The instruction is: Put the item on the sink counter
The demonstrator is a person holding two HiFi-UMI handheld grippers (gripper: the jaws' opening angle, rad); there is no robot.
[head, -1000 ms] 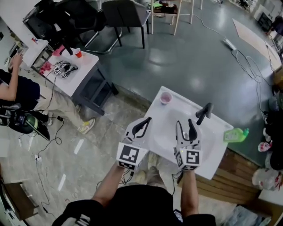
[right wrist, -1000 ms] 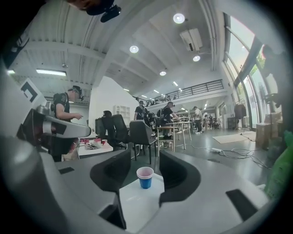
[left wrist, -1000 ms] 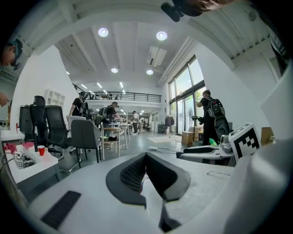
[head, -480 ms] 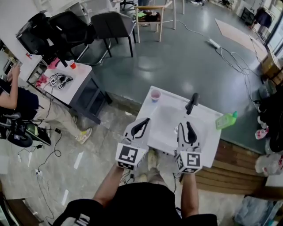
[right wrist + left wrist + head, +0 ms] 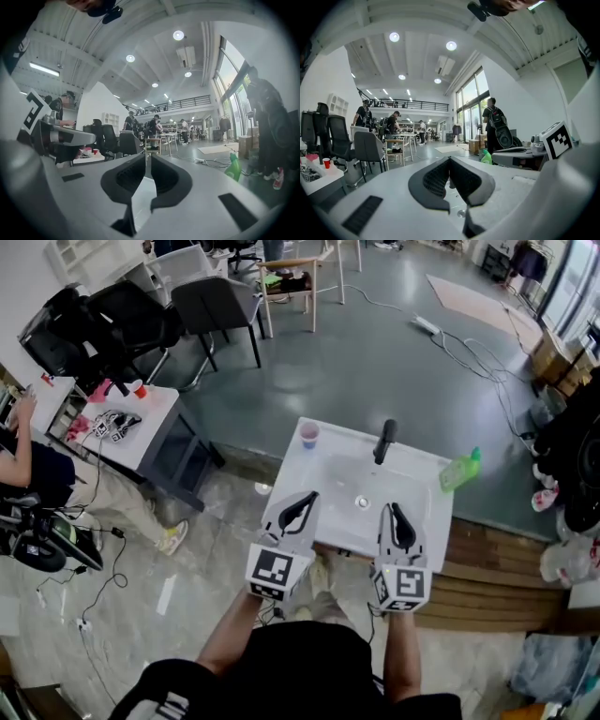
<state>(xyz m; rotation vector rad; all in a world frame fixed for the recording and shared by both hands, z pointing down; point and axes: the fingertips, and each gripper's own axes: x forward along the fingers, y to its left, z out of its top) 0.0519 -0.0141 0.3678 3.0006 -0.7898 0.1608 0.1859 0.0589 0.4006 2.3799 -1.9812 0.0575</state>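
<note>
A white sink counter [image 5: 427,507] with a black faucet [image 5: 382,441] stands just ahead of me. On its back left corner is a pink cup [image 5: 309,434], and a green bottle [image 5: 460,471] lies at its right edge. My left gripper [image 5: 312,495] [image 5: 450,159] hovers over the counter's front left rim, shut and holding nothing. My right gripper [image 5: 393,509] [image 5: 147,157] hangs over the front right of the basin. Its jaws are closing, only a thin gap is left, and nothing is between them. The green bottle [image 5: 233,166] shows to its right.
A seated person [image 5: 33,470] is at far left beside a white table [image 5: 141,432] with a red cup. Dark chairs [image 5: 211,301] stand behind. Wooden boards [image 5: 492,568] lie right of the sink. Cables run across the grey floor [image 5: 441,338].
The right gripper's jaws have come from wide apart to almost together. The view has swung, so the sink now lies straight ahead under both grippers.
</note>
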